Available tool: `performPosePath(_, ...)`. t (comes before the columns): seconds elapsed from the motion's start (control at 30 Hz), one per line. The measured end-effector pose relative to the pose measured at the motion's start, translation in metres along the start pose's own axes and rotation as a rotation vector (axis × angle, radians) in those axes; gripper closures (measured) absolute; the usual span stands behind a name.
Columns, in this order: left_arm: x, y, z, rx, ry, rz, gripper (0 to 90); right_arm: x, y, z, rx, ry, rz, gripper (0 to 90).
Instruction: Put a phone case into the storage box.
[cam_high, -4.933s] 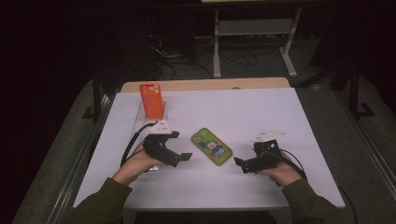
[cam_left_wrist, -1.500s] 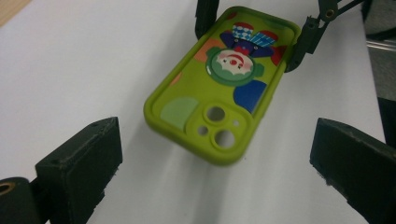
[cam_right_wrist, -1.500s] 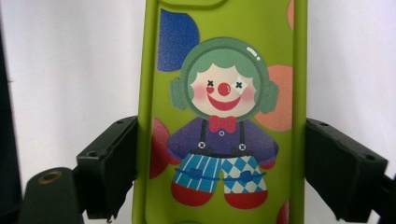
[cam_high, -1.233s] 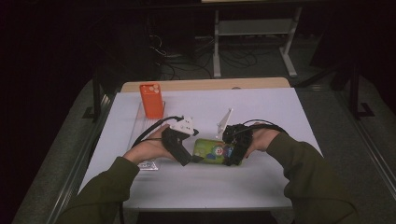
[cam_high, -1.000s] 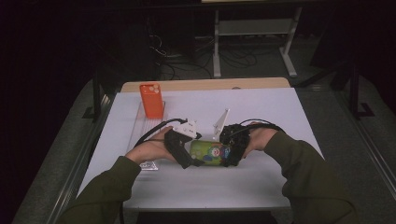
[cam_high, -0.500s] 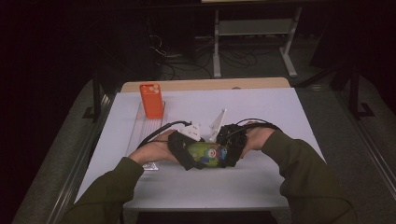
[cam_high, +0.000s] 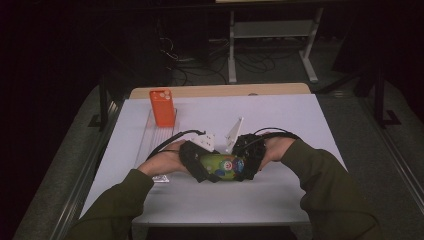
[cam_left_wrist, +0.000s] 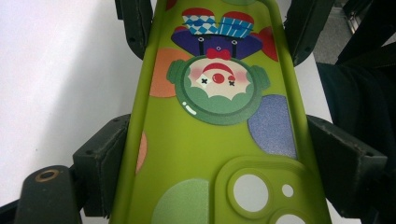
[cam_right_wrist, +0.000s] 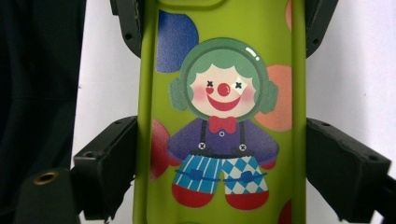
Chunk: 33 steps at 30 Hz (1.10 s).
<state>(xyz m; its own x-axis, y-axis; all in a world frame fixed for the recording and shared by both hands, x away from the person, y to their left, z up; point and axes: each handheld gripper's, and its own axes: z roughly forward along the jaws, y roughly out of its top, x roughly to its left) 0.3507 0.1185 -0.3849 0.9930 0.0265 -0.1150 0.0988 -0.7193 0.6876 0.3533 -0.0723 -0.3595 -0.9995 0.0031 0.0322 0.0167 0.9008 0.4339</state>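
A lime-green phone case (cam_high: 222, 166) printed with a clown lies lengthwise between my two grippers near the table's middle front. My left gripper (cam_high: 197, 162) grips its camera-hole end. Its jaws have just been closing with the case (cam_left_wrist: 210, 140) between them, and both pads (cam_left_wrist: 109, 154) now press its long edges. My right gripper (cam_high: 247, 160) grips the opposite end, its pads (cam_right_wrist: 334, 161) tight against the sides of the case (cam_right_wrist: 224, 116). Each gripper view shows the other gripper's jaws at the top.
An orange phone case (cam_high: 162, 107) stands upright on a clear tray (cam_high: 152, 140) at the back left. A small clear scrap (cam_high: 160, 178) lies by the left wrist. The white table (cam_high: 280, 115) ends in a wooden strip at the back.
Since the earliest frame both hands have come in to the case from either side. Over the last second the left gripper has drawn tighter onto its end; the hands have hardly shifted.
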Motion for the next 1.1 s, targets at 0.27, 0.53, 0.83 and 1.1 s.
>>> performPosePath(0.27,0.001,-0.001,-0.005,-0.001,0.036,-0.037,15.5,-0.001,-0.009,-0.009,-0.035,-0.033,0.045,6.8)
performPosePath(0.53,0.002,-0.002,-0.008,0.019,0.112,-0.100,15.5,-0.004,-0.036,-0.021,-0.113,-0.119,0.163,2.2)
performPosePath(0.83,0.002,-0.003,-0.010,0.000,0.208,-0.195,15.5,0.000,-0.060,-0.022,-0.188,-0.230,0.338,1.0)
performPosePath(1.1,0.005,-0.005,-0.019,-0.028,0.300,-0.305,15.5,0.010,-0.073,-0.016,-0.281,-0.290,0.507,0.0)
